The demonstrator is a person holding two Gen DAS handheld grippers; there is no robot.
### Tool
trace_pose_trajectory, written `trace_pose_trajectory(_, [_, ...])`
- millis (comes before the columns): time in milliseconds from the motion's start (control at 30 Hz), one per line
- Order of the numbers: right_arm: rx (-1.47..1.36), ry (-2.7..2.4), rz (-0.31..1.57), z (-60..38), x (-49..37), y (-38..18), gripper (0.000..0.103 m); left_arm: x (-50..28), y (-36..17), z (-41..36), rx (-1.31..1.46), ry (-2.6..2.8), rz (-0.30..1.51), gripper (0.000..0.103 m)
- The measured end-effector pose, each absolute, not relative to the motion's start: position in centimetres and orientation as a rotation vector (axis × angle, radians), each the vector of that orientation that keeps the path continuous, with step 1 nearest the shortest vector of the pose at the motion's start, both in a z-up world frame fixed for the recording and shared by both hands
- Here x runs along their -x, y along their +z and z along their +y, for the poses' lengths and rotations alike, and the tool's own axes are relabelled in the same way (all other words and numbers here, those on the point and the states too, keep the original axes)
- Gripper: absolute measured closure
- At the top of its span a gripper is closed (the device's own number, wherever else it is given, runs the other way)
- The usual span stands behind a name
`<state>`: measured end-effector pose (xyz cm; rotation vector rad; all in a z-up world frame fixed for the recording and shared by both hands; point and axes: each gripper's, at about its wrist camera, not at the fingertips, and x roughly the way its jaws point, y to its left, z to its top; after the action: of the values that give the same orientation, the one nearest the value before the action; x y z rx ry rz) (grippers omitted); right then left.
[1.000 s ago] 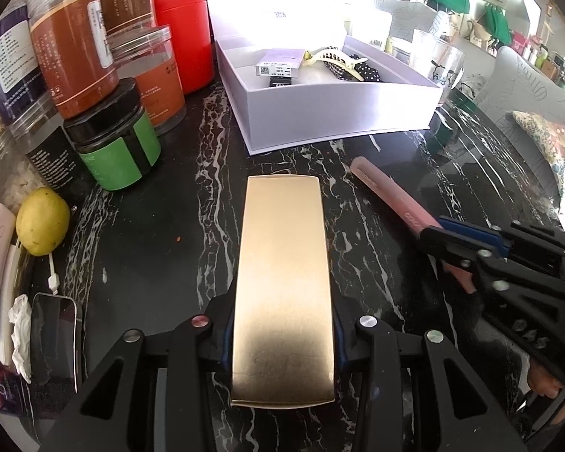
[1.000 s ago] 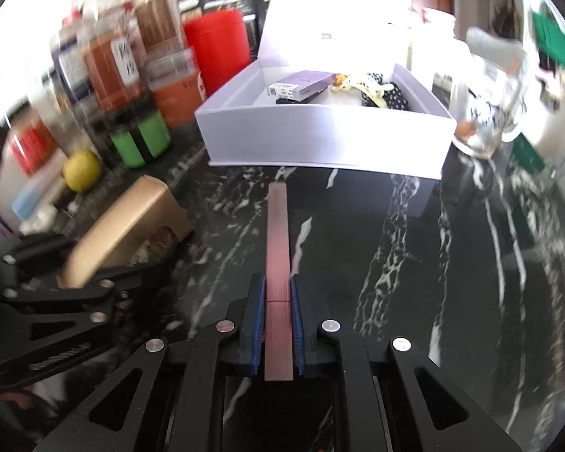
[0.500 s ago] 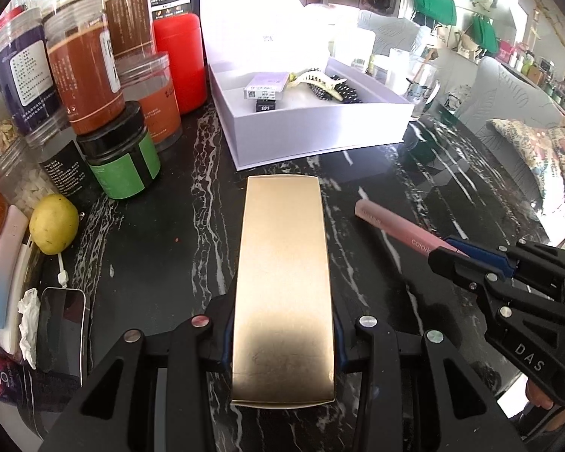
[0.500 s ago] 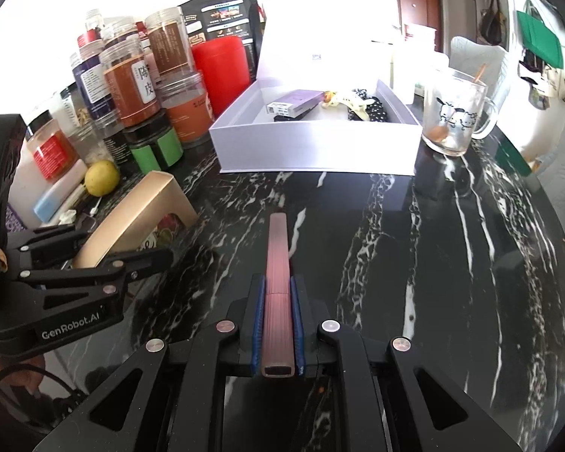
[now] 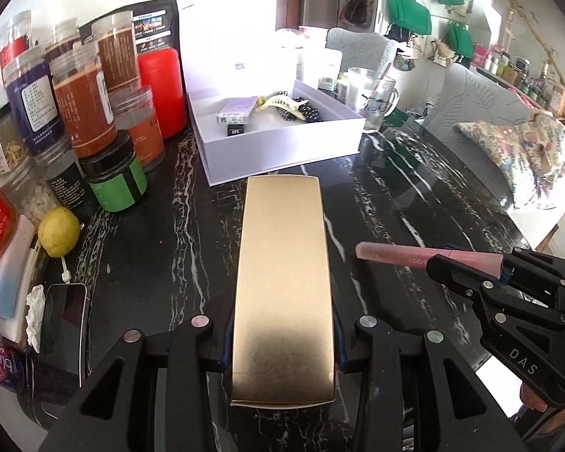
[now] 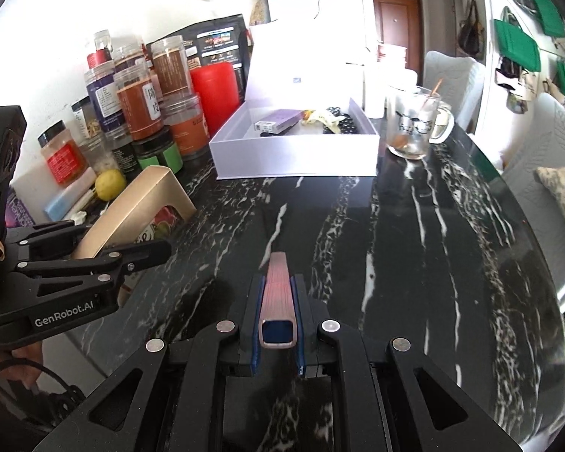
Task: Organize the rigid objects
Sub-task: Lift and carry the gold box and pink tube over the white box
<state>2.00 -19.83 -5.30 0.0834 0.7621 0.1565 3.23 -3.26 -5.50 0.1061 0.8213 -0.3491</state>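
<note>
Above the black marble table [image 5: 177, 248], the left gripper [image 5: 282, 342] is clamped on a flat gold box [image 5: 284, 282] that points toward twelve o'clock, at the open lilac box [image 5: 282, 150]. At three o'clock the right gripper [image 6: 278, 324] is clamped on a slim pink tube [image 6: 278, 297]. Jars [image 5: 90, 113] and a lemon [image 5: 59, 231] crowd the table from nine to eleven o'clock.

Both grippers are matte black with angular frames, round silver screws and thin blue pads inside the fingers. The left gripper [image 6: 132, 260] has white "GenRobot.AI" lettering on its side, and the right gripper [image 5: 467, 267] shows "DAS".
</note>
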Motion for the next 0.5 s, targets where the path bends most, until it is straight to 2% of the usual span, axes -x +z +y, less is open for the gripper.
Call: trace_pose_trajectory(500, [-0.078,0.148,0.707,-20.4,-2.5,-2.6,0.09,-4.7,-2.1,-3.5,-0.106,-0.344,0.764,0.065])
